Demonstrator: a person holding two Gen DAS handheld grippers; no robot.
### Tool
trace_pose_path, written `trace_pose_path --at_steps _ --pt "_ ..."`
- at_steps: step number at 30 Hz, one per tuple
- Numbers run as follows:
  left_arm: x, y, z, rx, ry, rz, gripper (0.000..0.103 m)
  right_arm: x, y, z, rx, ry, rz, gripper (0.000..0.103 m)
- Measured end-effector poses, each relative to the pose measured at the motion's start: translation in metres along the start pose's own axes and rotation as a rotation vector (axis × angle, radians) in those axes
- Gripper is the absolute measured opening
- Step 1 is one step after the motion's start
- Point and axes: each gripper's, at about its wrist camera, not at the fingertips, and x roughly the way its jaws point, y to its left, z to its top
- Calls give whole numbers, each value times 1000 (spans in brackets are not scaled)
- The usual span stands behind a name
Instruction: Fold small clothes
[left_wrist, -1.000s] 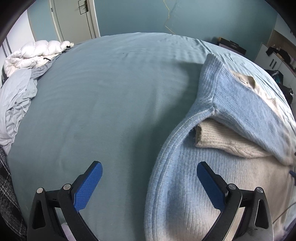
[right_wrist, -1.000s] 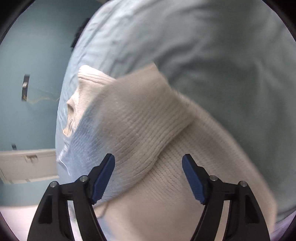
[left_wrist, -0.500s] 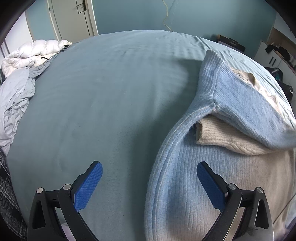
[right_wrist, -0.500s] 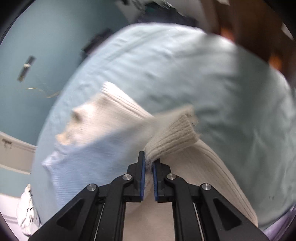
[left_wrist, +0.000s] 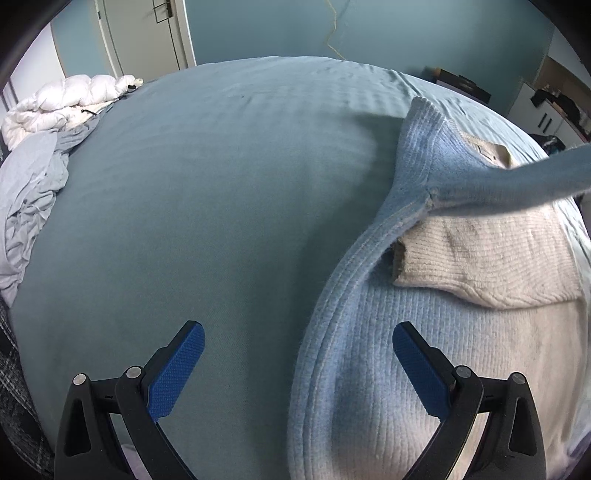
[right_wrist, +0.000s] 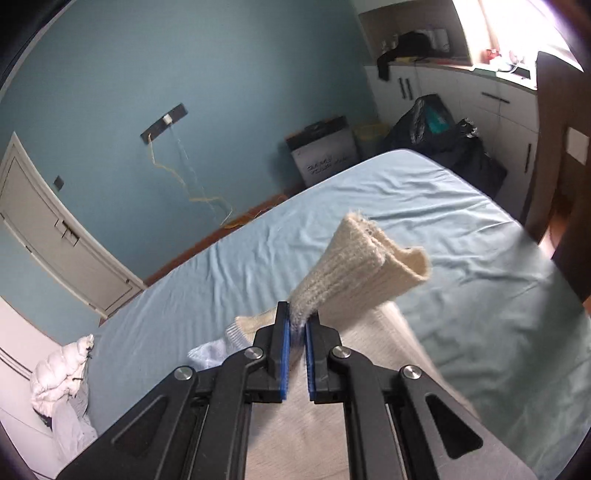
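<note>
While the pale blue and cream ribbed knit sweater (left_wrist: 369, 387) is lying spread on the teal-blue bed sheet (left_wrist: 221, 203), the right gripper (right_wrist: 296, 339) is pinching the cream ribbed sleeve cuff (right_wrist: 369, 258) between its blue pads, lifting it well clear of the bed. I judge this grip is chosen because the cuff is the sleeve's free end, so carrying it lets the whole sleeve swing across the body for a fold. In the left wrist view that raised sleeve (left_wrist: 517, 181) is stretching as a blurred blue band from the shoulder seam toward the right edge, uncovering the other cream sleeve (left_wrist: 480, 258) folded over the chest. The left gripper (left_wrist: 295, 365) is hovering with its jaws spread wide, straddling the sweater's near side edge and gripping nothing, probably waiting to pin or take that edge.

Compared with half a second ago, the cuff is riding much higher, the right camera is now looking across the room instead of down at the knit, and the sleeve is no longer draping flat over the chest. The left gripper is keeping its place.
</note>
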Motion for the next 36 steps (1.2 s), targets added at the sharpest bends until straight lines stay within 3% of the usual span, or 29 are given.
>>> trace_pose_path --at_steps 4,6,7,9,12,14,17,21,26,28,30,33,34,36 --pt "0 -2 0 0 1 -11 103 36 -90 -40 70 68 -126 4" --pt "0 -4 0 11 1 -7 103 75 -139 -78 80 208 -183 12" --pt "0 -4 0 16 2 -3 103 95 -172 -105 144 310 -240 21" --pt "0 -4 0 18 6 1 103 109 -218 -145 252 419 -310 23" --pt "0 -4 0 14 7 -4 103 84 -254 -174 382 340 -238 34" --pt "1 -4 0 16 7 0 103 65 -260 -174 474 270 -186 59" --pt "2 -7 0 25 9 5 103 56 -235 -156 418 233 -162 63" --pt "2 -12 -1 48 6 23 103 92 -152 -145 48 303 -260 63" --pt "3 -16 -3 74 2 36 103 149 -78 -180 -260 398 -256 63" --pt "3 -15 -3 75 4 36 103 173 -72 -199 -329 449 -329 64" --pt "3 -14 -3 70 9 29 103 177 -74 -210 -338 421 -388 73" --pt "3 -13 -3 66 13 18 103 164 -76 -203 -161 439 -423 75" --pt "2 -13 -3 65 10 16 103 153 -68 -202 -108 413 -347 74" --pt "1 -14 -2 67 7 14 103 145 -46 -204 -122 399 -241 74"
